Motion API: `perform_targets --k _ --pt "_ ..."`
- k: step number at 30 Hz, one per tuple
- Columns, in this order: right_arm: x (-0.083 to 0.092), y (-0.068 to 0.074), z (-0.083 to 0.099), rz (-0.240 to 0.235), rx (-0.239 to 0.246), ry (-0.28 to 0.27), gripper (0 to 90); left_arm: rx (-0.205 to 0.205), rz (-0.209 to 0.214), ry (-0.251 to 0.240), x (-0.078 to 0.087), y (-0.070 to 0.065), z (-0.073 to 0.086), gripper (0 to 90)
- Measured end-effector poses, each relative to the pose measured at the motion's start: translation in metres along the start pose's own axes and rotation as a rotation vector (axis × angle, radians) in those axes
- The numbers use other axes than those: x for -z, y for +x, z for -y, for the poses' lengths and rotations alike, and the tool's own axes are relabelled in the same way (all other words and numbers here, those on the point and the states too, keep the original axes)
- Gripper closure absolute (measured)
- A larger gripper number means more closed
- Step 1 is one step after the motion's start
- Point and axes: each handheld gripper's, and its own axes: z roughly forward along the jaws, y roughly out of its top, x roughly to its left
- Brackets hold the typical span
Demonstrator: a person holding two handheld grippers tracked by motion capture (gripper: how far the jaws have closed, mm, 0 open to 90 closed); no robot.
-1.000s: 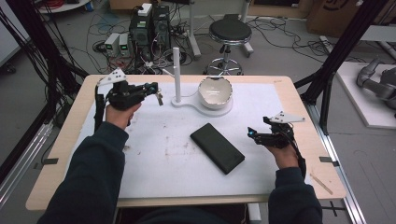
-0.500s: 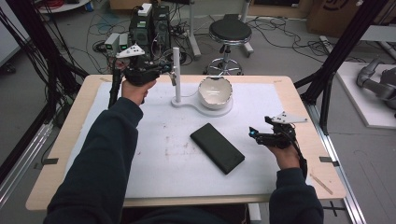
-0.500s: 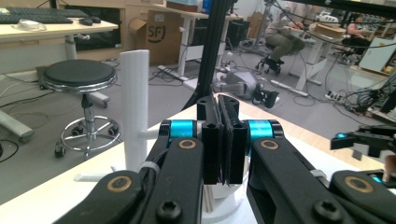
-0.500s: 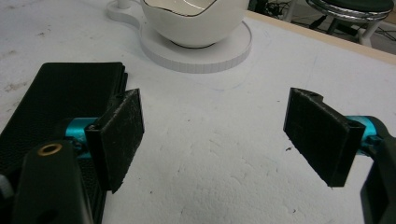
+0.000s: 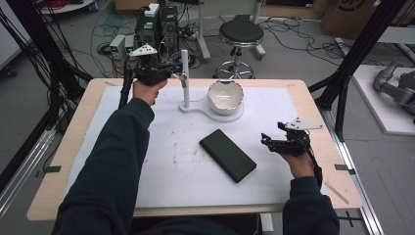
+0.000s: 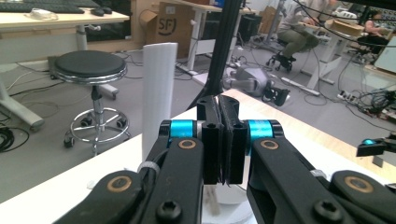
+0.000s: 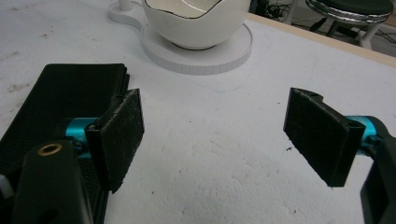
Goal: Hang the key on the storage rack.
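Two claws up: my left claw [image 5: 180,67] is pinched fully closed w/ nothing between the pads, hanging right beside the top of the white post [image 5: 185,78] at the far side of the surface [image 5: 303,105]; in the left gripper view that post [image 6: 159,88] stands just left of my tips, apart, not touching as far as I can tell. Right claw [image 5: 265,139] sits low near the surface's right side, jaws spread wide & empty, w/ the black case [image 5: 227,154] lying flat just to its left. Post rises from a white base [image 5: 198,108] that also carries the white bowl [image 5: 225,95]. My read: post looks like stiff, light plastic, smooth so prob. a bit slippery; base is flat & light too, so a sideways shove could slide the whole stand & rattle the bowl, which looks fragile. Best hold imo: open up, pads square across the post near its top, gentle squeeze.
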Motion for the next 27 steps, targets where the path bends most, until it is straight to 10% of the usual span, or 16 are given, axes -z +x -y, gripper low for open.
perform_targets --k 18,22,27 --pt "0.0 0.0 0.002 -0.004 0.003 0.007 20.4 0.005 -0.109 0.011 0.002 0.011 0.013 82.7" --pt "-0.001 0.0 0.002 -0.005 0.0 0.013 20.4 -0.023 -0.169 -0.005 0.014 0.011 0.027 50.6" --pt "-0.003 0.0 0.002 -0.006 -0.001 0.017 20.4 -0.089 -0.202 0.019 0.035 0.005 0.059 31.8"
